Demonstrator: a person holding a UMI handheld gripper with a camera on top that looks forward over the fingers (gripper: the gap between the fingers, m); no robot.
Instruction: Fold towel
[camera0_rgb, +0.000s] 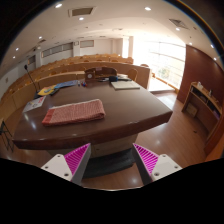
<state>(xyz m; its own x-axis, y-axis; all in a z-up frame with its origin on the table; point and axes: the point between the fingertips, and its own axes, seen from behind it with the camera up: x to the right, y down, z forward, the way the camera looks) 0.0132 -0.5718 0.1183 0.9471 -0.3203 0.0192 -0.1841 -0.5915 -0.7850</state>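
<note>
A reddish-pink towel (73, 112) lies folded flat on the near left part of a dark brown round-edged table (120, 118). My gripper (111, 160) is held back from the table's near edge, well short of the towel, which lies beyond the left finger. The fingers (76, 159) stand wide apart with pink pads, and nothing is between them.
A white sheet or book (125, 85) lies at the table's far side, papers (35, 102) at its far left. A dark object (98, 73) stands at the back. A shelf unit (204, 105) stands to the right on the wooden floor. Rows of wooden desks fill the room behind.
</note>
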